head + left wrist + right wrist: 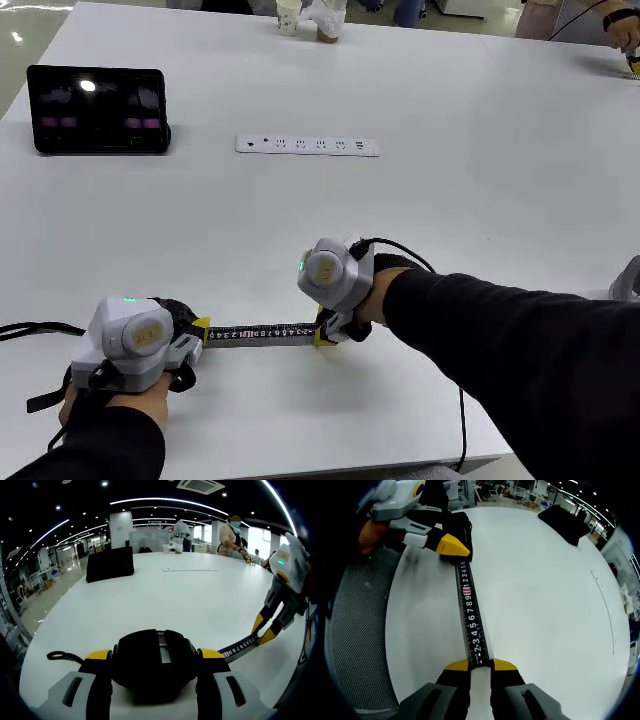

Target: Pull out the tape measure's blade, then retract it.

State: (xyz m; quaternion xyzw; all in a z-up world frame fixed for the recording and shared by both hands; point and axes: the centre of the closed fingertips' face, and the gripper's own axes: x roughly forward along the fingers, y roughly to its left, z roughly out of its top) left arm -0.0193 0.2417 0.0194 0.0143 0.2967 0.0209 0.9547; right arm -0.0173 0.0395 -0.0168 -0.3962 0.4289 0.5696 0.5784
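The left gripper [198, 332] grips the black case [155, 662] at the near left of the table [400, 220]. From the case the blade [262, 333] lies flat, its long axis running rightward. The right gripper [481, 666] has its jaws closed on the blade's tip. Retracting likely means guiding that tip leftward along the same line.

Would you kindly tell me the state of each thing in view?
left claw: shut on case
right claw: shut on blade
case: gripped, resting on table
blade: pulled out, flat on table, numbers up
tablet: propped up
power strip: nothing plugged in
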